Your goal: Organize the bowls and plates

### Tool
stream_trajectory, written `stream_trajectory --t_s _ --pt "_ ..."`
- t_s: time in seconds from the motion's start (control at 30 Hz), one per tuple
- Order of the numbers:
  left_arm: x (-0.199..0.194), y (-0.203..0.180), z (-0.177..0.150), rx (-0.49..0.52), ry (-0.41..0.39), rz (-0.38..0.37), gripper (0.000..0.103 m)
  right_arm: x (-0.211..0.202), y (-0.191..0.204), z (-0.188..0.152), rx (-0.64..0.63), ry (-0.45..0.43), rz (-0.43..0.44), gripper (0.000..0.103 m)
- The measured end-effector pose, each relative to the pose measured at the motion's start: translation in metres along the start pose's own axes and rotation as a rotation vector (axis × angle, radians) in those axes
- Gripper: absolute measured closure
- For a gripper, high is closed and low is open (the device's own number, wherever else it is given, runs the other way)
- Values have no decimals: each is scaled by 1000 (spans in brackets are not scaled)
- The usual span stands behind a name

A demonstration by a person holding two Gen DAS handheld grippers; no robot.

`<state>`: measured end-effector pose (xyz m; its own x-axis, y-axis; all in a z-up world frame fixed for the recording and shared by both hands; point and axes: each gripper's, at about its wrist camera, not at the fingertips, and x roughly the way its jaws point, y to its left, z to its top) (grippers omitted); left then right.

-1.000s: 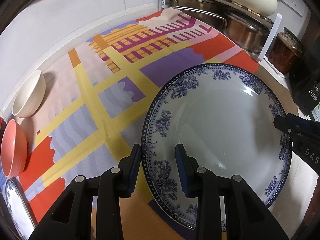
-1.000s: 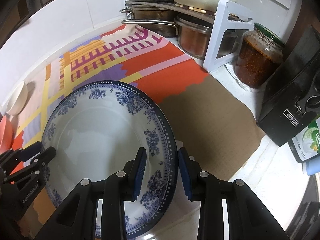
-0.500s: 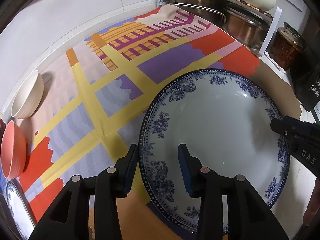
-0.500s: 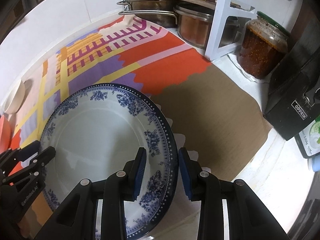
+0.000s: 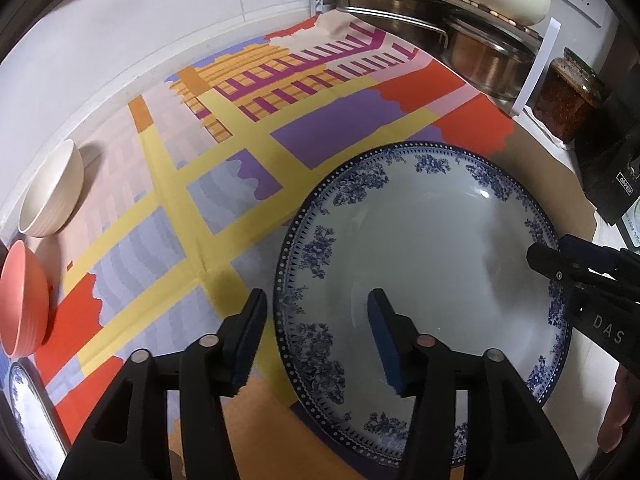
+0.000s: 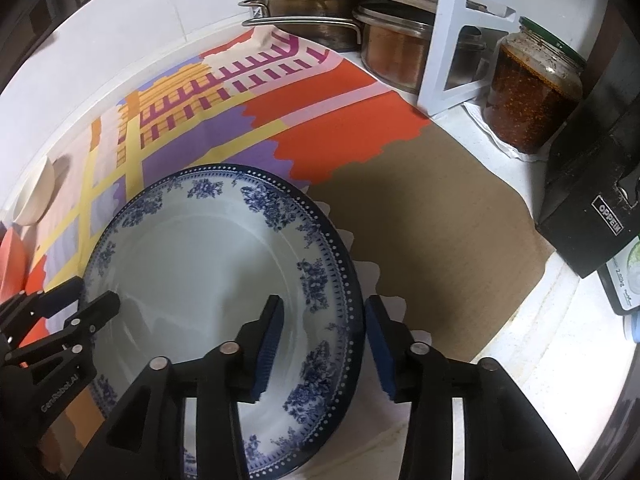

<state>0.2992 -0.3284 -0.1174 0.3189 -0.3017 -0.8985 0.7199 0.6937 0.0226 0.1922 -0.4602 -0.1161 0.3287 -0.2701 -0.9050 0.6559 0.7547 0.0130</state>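
**Big blue plate down on the cloth, both grippers letting go**

Closest up: the left gripper (image 5: 316, 336) straddles the near-left rim of the blue-and-white plate (image 5: 432, 264), one finger outside over the cloth, the other over the plate's well. Its jaws have just been opening, and there's clear daylight between the pads and the rim, so no grip there. Same deal on the other side: the right gripper (image 6: 324, 336) sits across the plate's right rim, jaws also just been opening, pads off the china with the rim between them.

The plate itself lies flat on the colourful patterned cloth (image 5: 224, 184), partly hanging over onto the brown mat (image 6: 432, 216) at the cloth's right end.

Further left there's a coral bowl (image 5: 24, 300) and a cream bowl (image 5: 52, 192), both tipped on their sides near the wall, plus the edge of another blue-patterned plate (image 5: 28, 416) at the bottom-left corner.

Way at the back: steel pots (image 6: 316, 20) under a white rack (image 6: 452, 44), a jar of chili sauce (image 6: 532, 92), and a black box (image 6: 596, 208) on the right.
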Motion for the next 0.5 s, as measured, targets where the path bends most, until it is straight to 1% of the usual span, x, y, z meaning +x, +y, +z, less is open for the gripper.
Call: stream_trajectory --t_s 0.07,0.13,0.2,0.33,0.4,0.5 --pt "-6 2 -1 -8 -16 2 45 -3 1 -1 -2 -13 -5 53" --pt "-15 5 -2 -18 -36 6 40 -9 3 -2 -11 -30 -13 48" --pt "-23 9 -4 -29 -52 8 38 -19 5 -2 -23 -58 -24 44" --pt "-47 20 -11 -73 -94 9 31 -43 15 -5 -59 -118 -35 39" --pt "-58 26 -14 -92 -114 15 29 -54 23 -6 -85 -143 -20 35" --pt "-75 38 -22 -126 -147 40 24 -65 36 -8 -115 -166 18 34"
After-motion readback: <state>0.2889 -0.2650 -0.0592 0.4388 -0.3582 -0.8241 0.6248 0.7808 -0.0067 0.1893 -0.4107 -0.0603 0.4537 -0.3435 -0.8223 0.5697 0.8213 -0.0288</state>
